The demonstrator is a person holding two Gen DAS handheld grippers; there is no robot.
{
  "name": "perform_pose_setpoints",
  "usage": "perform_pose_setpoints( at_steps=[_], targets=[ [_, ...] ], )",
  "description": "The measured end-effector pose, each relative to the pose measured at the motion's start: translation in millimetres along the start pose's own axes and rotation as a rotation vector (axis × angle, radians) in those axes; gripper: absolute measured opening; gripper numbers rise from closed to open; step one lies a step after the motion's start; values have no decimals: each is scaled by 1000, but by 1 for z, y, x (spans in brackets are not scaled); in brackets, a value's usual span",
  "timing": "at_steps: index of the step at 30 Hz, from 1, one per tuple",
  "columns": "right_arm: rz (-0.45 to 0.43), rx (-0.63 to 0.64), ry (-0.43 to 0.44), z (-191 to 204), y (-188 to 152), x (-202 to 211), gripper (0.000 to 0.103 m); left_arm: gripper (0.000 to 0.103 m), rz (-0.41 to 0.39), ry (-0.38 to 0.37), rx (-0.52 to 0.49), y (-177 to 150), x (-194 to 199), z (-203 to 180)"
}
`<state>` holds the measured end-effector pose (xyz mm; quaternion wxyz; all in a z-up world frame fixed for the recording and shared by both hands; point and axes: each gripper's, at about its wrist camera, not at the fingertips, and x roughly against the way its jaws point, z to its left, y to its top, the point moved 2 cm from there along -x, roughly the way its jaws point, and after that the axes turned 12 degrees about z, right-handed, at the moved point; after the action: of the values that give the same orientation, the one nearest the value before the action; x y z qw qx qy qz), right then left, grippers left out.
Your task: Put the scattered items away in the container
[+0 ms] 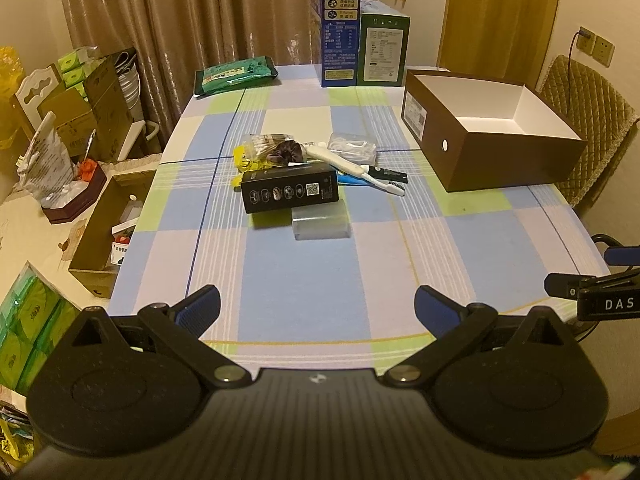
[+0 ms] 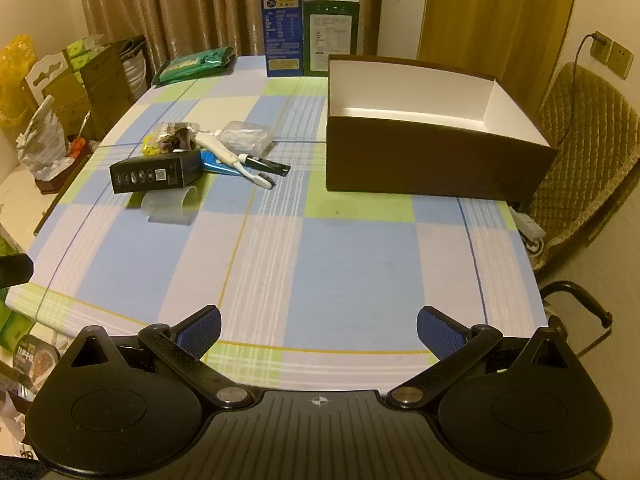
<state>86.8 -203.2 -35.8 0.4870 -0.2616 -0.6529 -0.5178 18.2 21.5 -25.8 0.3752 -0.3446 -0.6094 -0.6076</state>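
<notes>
A pile of small items lies mid-table: a black box (image 1: pixel 290 192) (image 2: pixel 156 176), a clear plastic case (image 1: pixel 321 222) (image 2: pixel 170 204), a white toothbrush (image 1: pixel 352 168) (image 2: pixel 236 160), a dark scrunchie (image 1: pixel 286 152), a yellow packet (image 1: pixel 250 160) and a clear bag (image 1: pixel 352 146) (image 2: pixel 246 136). An open brown box with a white inside (image 1: pixel 492 168) (image 2: pixel 432 164) stands to the right of the pile. My left gripper (image 1: pixel 318 308) and right gripper (image 2: pixel 319 330) are both open and empty, low over the near edge of the checked tablecloth, far from the pile.
A blue carton (image 1: pixel 340 36) (image 2: pixel 282 24), a green carton (image 1: pixel 384 52) (image 2: pixel 330 38) and a green packet (image 1: pixel 236 74) (image 2: pixel 196 64) stand at the table's far end. A padded chair (image 2: pixel 580 152) is at the right. Boxes and clutter (image 1: pixel 80 160) crowd the left side.
</notes>
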Motion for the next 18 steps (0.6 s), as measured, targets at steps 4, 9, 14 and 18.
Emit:
perform_pose_setpoints(
  at_steps=[4,9,14,18],
  targets=[
    [0,5,7,1,0,0,101,102,5,2,5,-1,-1,0],
    [2,3,11,0,0,0,101,102,5,4,7,-2,-1,0],
    [2,0,9,0,1,-1,101,102,7,5,5,-1,-1,-1],
    [5,-2,10,-1,1,-2,101,102,11,4,3,0,-2,-3]
  ],
)
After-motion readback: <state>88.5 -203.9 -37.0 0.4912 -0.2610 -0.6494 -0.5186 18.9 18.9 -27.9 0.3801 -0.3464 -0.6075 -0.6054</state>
